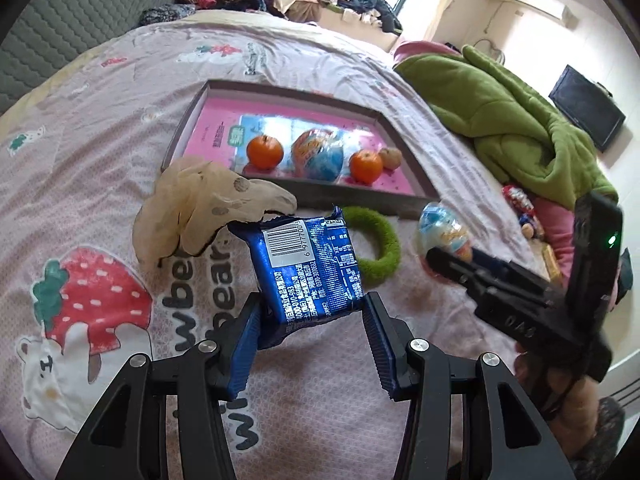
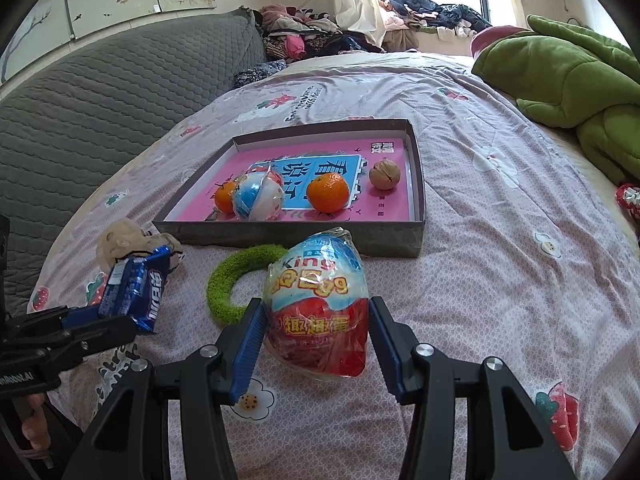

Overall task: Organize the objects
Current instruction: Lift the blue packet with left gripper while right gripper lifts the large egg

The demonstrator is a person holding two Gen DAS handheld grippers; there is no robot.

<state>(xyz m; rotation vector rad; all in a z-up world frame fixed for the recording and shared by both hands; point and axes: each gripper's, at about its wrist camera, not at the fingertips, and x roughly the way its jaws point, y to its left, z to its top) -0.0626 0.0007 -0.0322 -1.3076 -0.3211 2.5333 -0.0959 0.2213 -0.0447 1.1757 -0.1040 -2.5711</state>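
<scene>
Left gripper (image 1: 312, 312) clamped on blue snack pack (image 1: 304, 264), up off bed. Right gripper (image 2: 316, 324) pinching wrapped choc egg (image 2: 318, 304). Green ring (image 2: 236, 280) just ahead-left, tray (image 2: 288, 236) beyond w/ oranges.

In the right wrist view, the tray (image 2: 288, 236) is set at frame centre; two oranges (image 2: 327, 192), a wrapped egg (image 2: 258, 196) and a walnut (image 2: 384, 175) are held in it. A ring (image 2: 224, 284) is laid below its near wall.
</scene>
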